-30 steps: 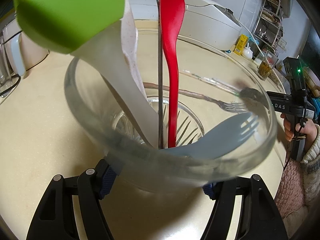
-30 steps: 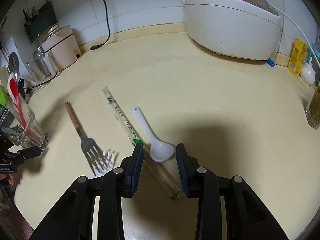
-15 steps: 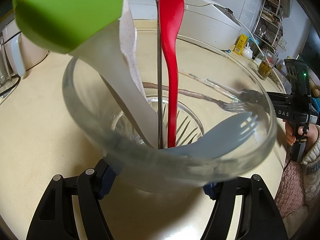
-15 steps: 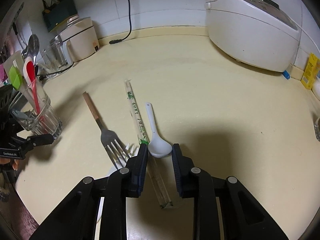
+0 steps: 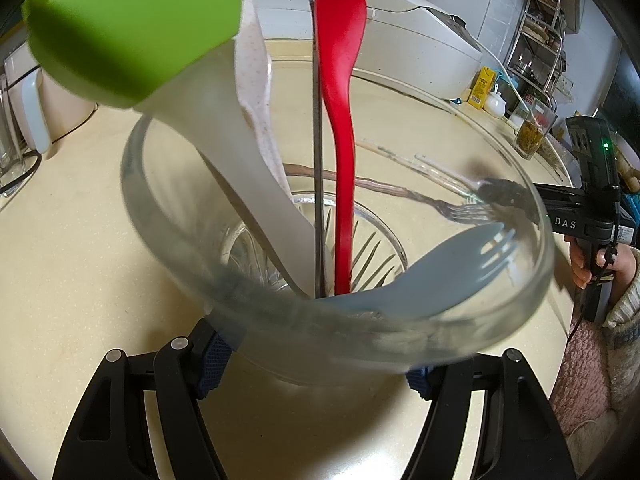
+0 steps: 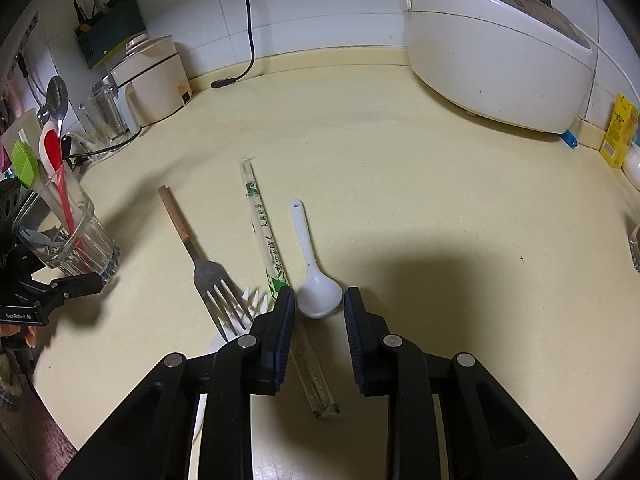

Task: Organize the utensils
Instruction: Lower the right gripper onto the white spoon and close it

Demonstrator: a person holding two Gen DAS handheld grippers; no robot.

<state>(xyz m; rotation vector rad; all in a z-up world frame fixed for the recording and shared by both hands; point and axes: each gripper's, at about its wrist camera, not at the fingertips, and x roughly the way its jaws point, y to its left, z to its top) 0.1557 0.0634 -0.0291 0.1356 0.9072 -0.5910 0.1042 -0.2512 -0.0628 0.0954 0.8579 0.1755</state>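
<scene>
My right gripper (image 6: 319,306) hangs just over the bowl of the white spoon (image 6: 311,276), jaws apart, neither pad touching it. Left of the spoon lie wrapped chopsticks (image 6: 262,224) — their near end runs under my left finger. Further left of the spoon a metal fork (image 6: 202,264) crosses a white plastic fork (image 6: 240,320). Well left of the spoon, my left gripper (image 6: 72,284) grips a glass (image 6: 76,240) of utensils. Behind the spoon, far right, sits a rice cooker (image 6: 500,52).

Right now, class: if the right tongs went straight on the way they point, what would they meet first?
Most likely the white spoon: its bowl lies just ahead of the right tongs, between the two open fingers. The wrapped chopsticks run under the left-hand finger, so they might touch at about the same time; depth is unclear.
</scene>
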